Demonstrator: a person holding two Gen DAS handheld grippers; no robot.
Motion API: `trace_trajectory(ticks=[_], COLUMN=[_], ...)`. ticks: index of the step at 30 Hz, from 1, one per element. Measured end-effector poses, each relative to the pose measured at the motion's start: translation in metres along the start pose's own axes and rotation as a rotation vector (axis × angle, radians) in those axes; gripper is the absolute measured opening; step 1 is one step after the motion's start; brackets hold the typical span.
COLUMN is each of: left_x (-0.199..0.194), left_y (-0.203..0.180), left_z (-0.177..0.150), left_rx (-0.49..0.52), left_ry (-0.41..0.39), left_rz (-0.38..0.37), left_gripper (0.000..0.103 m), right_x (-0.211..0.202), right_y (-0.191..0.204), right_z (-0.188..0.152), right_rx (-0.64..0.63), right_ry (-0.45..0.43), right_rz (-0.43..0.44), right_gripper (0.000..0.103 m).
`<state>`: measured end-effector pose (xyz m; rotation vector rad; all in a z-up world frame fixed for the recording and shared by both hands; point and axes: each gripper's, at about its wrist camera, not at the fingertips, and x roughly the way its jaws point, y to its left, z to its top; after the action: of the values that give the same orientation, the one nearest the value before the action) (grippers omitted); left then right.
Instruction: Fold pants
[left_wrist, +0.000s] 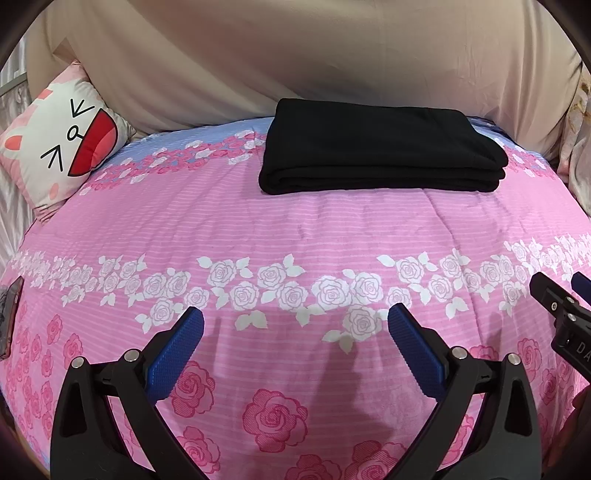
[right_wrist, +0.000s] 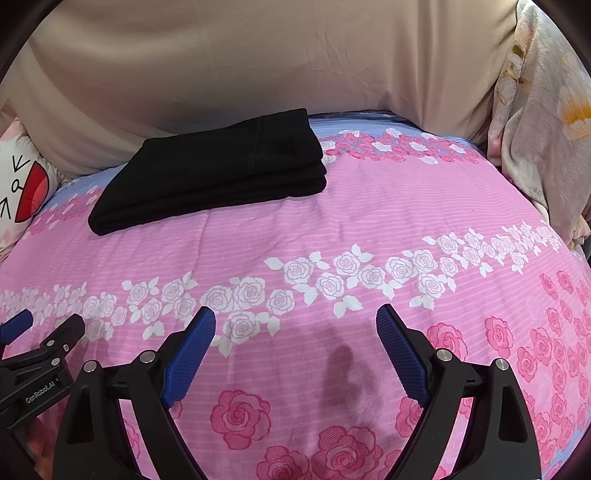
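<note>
Left claw (left_wrist: 295, 332) and right claw (right_wrist: 295, 332) both spread wide, empty, above near edge of bed (left_wrist: 295, 229). Black pants (left_wrist: 380, 147) folded, stacked near far edge. Risk: careless regrasp dragging top layers, undoing fold.

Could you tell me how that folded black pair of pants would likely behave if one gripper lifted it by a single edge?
The pants are soft cloth stacked in several loose layers, so they would probably droop and unfold rather than lift as a block. They look light for their bulk. Pushed across the quilted bedspread, the bottom layer would likely drag and bunch. Both the left gripper and right gripper are open, clear of them.
</note>
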<state>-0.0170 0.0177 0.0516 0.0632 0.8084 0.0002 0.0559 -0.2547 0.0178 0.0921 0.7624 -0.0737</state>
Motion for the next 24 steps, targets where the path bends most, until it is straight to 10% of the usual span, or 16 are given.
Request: trace_trajectory(ticks=[24], left_x=[0.0013], left_y=[-0.0008], left_z=[-0.0006], left_rx=[0.001], left_ry=[0.002], left_rz=[0.001], left_gripper=[0.098], right_x=[0.0017], right_y=[-0.0026], right_z=[0.0001], right_rx=[-0.002], right_ry=[0.002], right_rz=[0.004], right_gripper=[0.086])
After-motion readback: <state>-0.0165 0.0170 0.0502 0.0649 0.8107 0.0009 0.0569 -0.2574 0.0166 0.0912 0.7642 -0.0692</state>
